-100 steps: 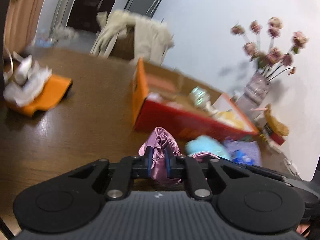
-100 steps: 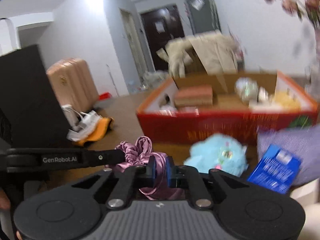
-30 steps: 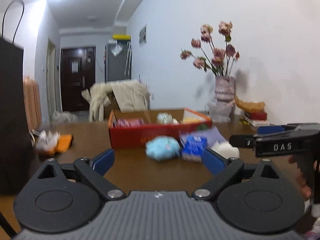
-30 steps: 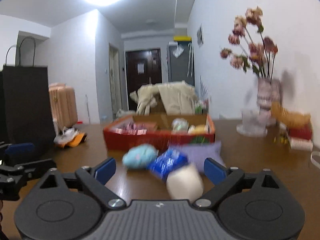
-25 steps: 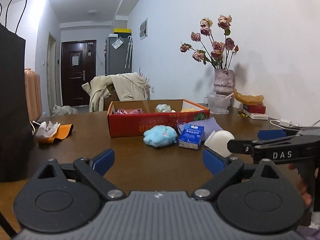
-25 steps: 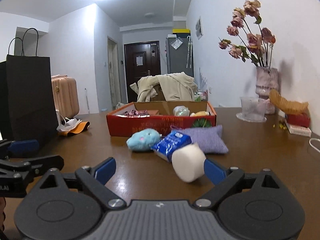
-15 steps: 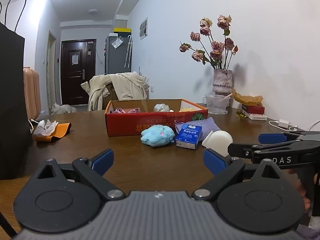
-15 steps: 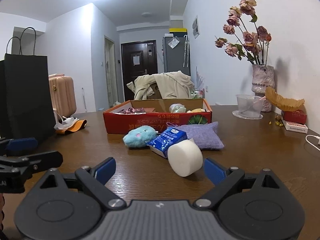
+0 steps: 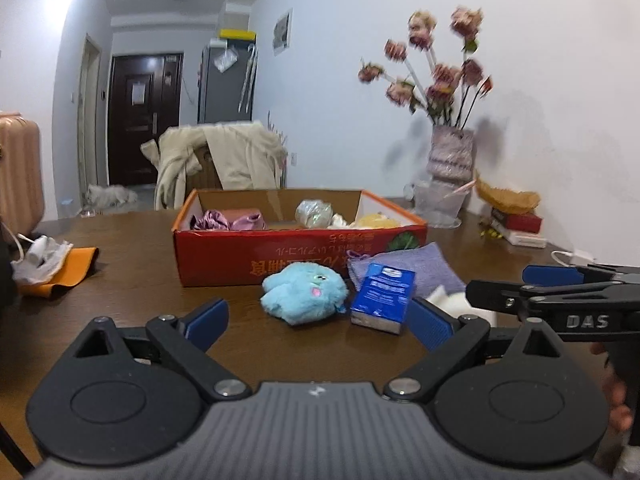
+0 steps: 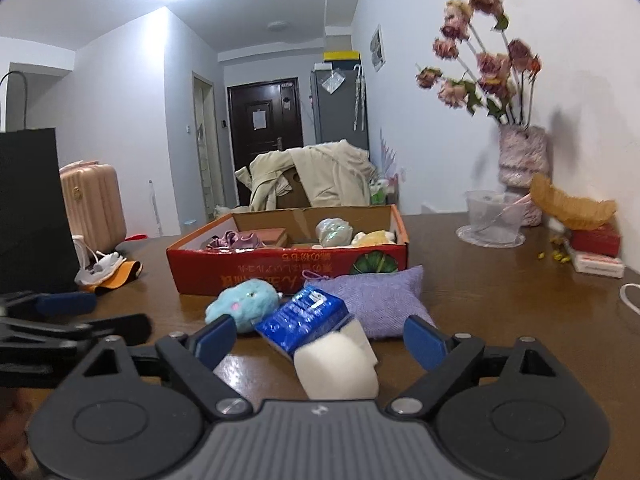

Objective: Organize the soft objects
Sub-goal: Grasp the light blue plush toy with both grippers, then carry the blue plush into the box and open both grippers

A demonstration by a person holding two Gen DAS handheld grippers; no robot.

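Left wrist view: left gripper (image 9: 318, 316) with jaws spread wide, nothing between the blue pads, hovering over the brown wooden table (image 9: 132, 280). Just ahead, a light-blue plush toy (image 9: 304, 293) lying on the table beside a blue tissue pack (image 9: 383, 297), the pack leaning on a lilac fabric pouch (image 9: 400, 266). Behind them, a red cardboard box (image 9: 296, 256) holding a mauve satin scrunchie (image 9: 216, 220) at its left end, a crinkled pale ball and something yellow further right. At the right edge, the right gripper (image 9: 556, 280) seen side-on, a white sponge (image 9: 450, 300) partly hidden behind it

Right wrist view: right gripper (image 10: 316, 336) with jaws closing yet well apart, pads clear of everything. White sponge (image 10: 338, 368) lying on the table between the pads, close to the gripper body, touching neither. Tissue pack (image 10: 304, 318) resting against it, plush toy (image 10: 242, 303) to the left, pouch (image 10: 370, 300) behind, box (image 10: 288, 268) beyond. Left gripper (image 10: 60, 320) at the left edge
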